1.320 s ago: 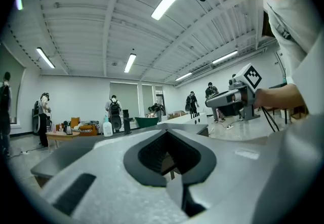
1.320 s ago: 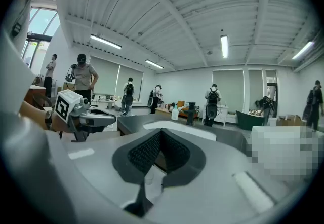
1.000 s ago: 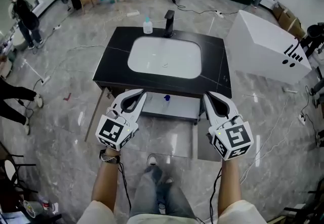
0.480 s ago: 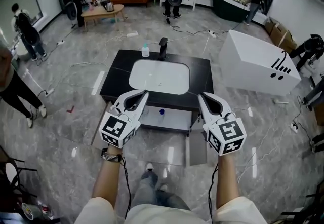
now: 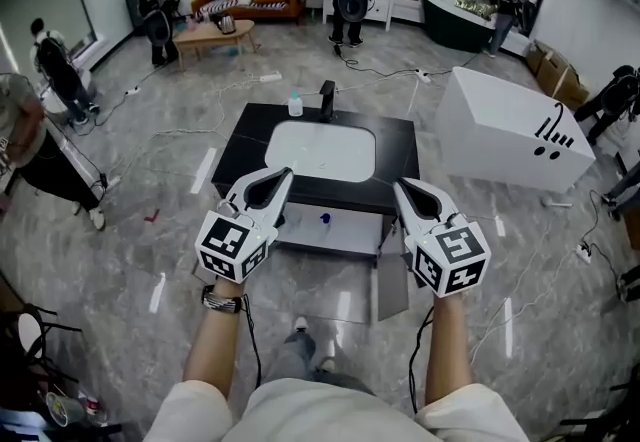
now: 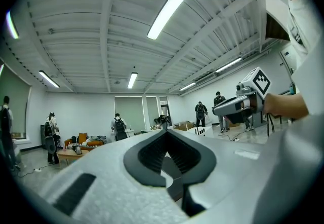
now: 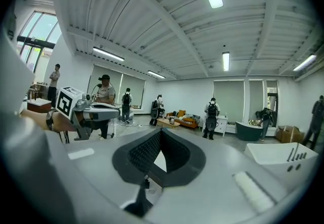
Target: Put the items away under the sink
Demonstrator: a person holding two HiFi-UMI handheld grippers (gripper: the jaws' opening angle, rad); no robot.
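Observation:
A black sink cabinet (image 5: pixel 240 148) with a white basin (image 5: pixel 322 152) stands ahead of me on the floor. Beside its black faucet (image 5: pixel 326 100) stands a clear soap bottle (image 5: pixel 295 106). Below the top, a pale shelf (image 5: pixel 345 232) holds a small blue item (image 5: pixel 324 220). My left gripper (image 5: pixel 280 176) and right gripper (image 5: pixel 402 188) are held up side by side in front of the cabinet, apart from it. Both are shut and empty. In the left gripper view the left gripper (image 6: pixel 166 133) points level across the room, as does the right gripper (image 7: pixel 160 134) in its own view.
A large white box (image 5: pixel 510 135) sits to the cabinet's right. Cables (image 5: pixel 180 142) trail over the grey floor. Several people stand at the back near a sofa (image 5: pixel 250 0) and a low table (image 5: pixel 215 30). A panel (image 5: pixel 392 282) lies by the cabinet's front right.
Both grippers have risen together, staying shut. The head view has pulled up and back, so the sink cabinet looks smaller and farther away.

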